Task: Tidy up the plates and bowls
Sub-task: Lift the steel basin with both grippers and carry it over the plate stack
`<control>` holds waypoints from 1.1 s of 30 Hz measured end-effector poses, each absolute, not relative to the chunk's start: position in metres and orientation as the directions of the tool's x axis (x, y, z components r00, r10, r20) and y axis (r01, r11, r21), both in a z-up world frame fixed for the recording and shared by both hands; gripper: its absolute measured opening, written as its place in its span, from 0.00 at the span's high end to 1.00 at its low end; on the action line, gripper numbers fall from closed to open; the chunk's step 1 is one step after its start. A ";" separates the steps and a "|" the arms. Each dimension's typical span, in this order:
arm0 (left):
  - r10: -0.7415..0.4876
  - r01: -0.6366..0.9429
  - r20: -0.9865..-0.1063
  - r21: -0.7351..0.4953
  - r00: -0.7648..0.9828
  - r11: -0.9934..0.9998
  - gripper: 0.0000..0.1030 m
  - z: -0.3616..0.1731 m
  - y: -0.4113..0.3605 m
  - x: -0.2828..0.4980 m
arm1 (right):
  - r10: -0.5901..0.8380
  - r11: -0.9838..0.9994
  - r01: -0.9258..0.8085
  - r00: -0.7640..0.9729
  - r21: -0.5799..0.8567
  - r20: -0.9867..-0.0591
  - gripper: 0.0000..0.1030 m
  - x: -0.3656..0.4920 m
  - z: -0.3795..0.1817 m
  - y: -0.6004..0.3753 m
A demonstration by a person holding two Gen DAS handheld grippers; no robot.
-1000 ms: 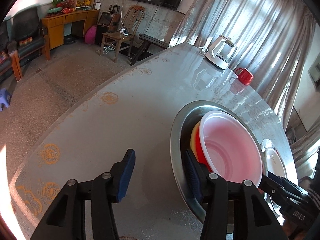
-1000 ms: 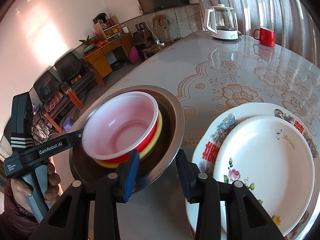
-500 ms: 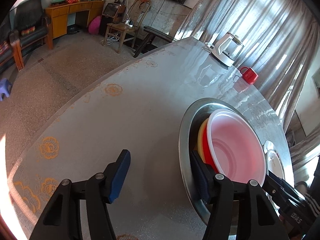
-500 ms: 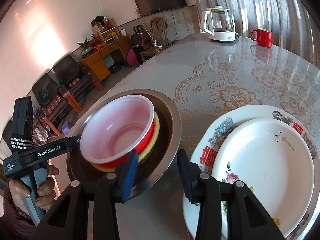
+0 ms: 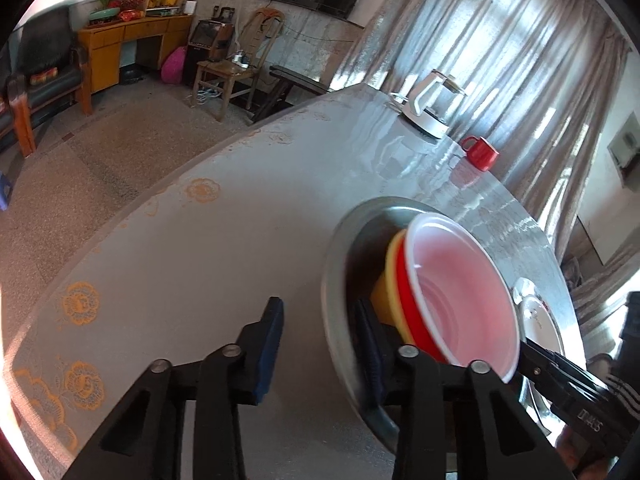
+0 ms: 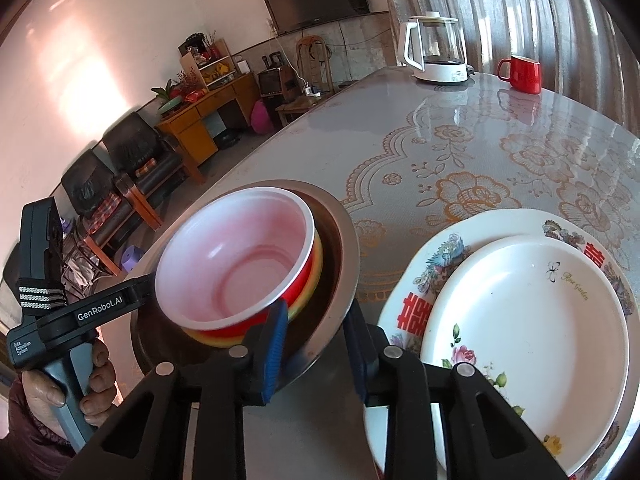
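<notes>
Both grippers straddle the rim of the steel basin, one on each side, jaws spread and not yet clenched.

The basin (image 6: pixel 344 248) sits on the table (image 6: pixel 500 128) just left of the plates (image 6: pixel 520 320), holding nested bowls (image 6: pixel 240 264): pink-white on top, red, then yellow. The right gripper (image 6: pixel 316 340) has one pad inside and one outside the near-right rim; the left gripper (image 5: pixel 320 344) does the same at the far-left rim. Thin steel should be stiff, light and slick, so the rim lip looks like the best hold, taken on opposite sides to keep it level. The plastic bowls look light and loose; a tilt could slide them. The plates are fragile and close by.
</notes>
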State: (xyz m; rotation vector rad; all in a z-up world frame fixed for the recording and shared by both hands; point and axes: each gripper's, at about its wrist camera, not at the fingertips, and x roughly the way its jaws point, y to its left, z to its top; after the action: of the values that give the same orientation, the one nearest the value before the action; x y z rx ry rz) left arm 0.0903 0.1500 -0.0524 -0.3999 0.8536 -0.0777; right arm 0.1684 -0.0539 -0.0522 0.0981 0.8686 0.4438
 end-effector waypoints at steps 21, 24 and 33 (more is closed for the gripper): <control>-0.186 -0.036 -0.692 -0.294 0.697 0.955 0.84 -0.037 0.132 0.063 | 0.436 0.890 -0.384 0.559 0.245 -0.706 0.76 0.156 -0.049 -0.046; -0.184 -0.027 -0.681 -0.287 0.709 0.958 0.83 -0.029 0.131 0.057 | 0.441 0.888 -0.389 0.570 0.245 -0.693 0.76 0.153 -0.043 -0.047; -0.218 0.030 -0.652 -0.287 0.726 0.958 0.82 -0.006 0.113 0.048 | 0.443 0.894 -0.361 0.608 0.267 -0.660 0.76 0.140 -0.025 -0.069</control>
State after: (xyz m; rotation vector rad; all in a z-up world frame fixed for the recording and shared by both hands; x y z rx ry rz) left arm 0.0476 0.1127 -0.0057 -0.2653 0.7478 -0.1387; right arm 0.1396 -0.0695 -0.0246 0.1110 0.7917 0.4652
